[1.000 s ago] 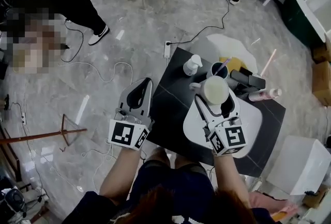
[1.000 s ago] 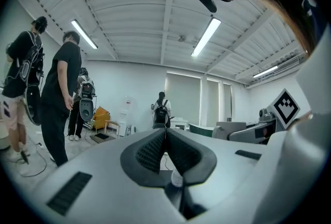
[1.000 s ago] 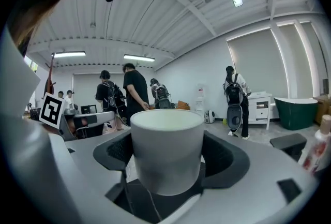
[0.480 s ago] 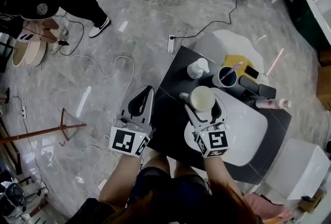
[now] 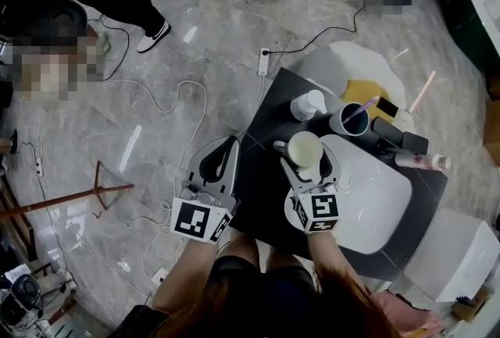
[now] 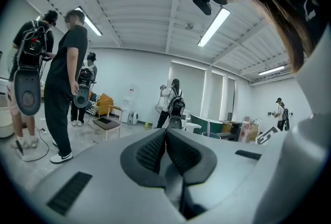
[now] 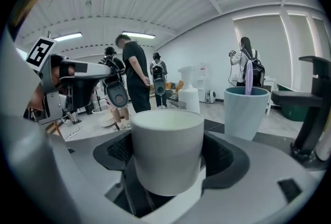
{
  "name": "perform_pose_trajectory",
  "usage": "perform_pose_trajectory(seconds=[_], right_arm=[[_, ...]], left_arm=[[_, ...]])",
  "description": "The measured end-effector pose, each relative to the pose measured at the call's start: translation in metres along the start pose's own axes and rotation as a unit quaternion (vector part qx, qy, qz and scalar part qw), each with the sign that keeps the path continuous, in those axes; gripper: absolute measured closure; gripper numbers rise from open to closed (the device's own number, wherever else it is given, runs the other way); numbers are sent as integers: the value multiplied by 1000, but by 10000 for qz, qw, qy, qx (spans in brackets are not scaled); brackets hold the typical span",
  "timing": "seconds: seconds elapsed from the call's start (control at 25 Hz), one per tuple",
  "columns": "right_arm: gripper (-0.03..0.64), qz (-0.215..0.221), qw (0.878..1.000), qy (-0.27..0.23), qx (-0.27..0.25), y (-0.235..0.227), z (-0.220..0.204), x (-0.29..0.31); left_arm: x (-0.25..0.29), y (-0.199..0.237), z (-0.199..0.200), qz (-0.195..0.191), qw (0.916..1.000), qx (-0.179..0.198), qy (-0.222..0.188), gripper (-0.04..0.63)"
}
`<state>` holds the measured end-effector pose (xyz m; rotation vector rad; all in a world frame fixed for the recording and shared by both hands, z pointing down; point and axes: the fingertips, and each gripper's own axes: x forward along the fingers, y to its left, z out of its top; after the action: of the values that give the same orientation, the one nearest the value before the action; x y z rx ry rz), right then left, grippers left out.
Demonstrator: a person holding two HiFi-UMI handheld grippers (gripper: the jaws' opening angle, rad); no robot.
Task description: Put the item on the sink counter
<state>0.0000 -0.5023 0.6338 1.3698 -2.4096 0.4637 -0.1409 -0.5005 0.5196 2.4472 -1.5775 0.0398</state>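
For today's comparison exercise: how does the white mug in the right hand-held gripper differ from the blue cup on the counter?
The white mug is clamped in the right hand-held gripper; the blue cup stands free on the counter. The mug has a handle; the cup shows none. The cup holds a purple toothbrush; the mug holds none. Both stand upright.

The dark counter (image 5: 262,151) carries a white basin (image 5: 375,196), a pump bottle (image 5: 306,104), a blue-grey cup (image 5: 341,126) and a pink tube (image 5: 419,161).
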Motion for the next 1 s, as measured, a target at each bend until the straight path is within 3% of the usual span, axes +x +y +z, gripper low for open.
perform_pose_trajectory(seconds=[0.52,0.84,1.0], right_arm=[[190,-76,9998,123,-137,4,-19,7],[187,186,9980,-572,201,14,30,-25],[253,146,9956,-841,376,9,56,-50]], left_arm=[[-6,2,1,-39,10000,19,18,572],[-10,-6,27,-128,9997,85,-198,572],[-14,-14,49,-153,9992,108,-353,572]])
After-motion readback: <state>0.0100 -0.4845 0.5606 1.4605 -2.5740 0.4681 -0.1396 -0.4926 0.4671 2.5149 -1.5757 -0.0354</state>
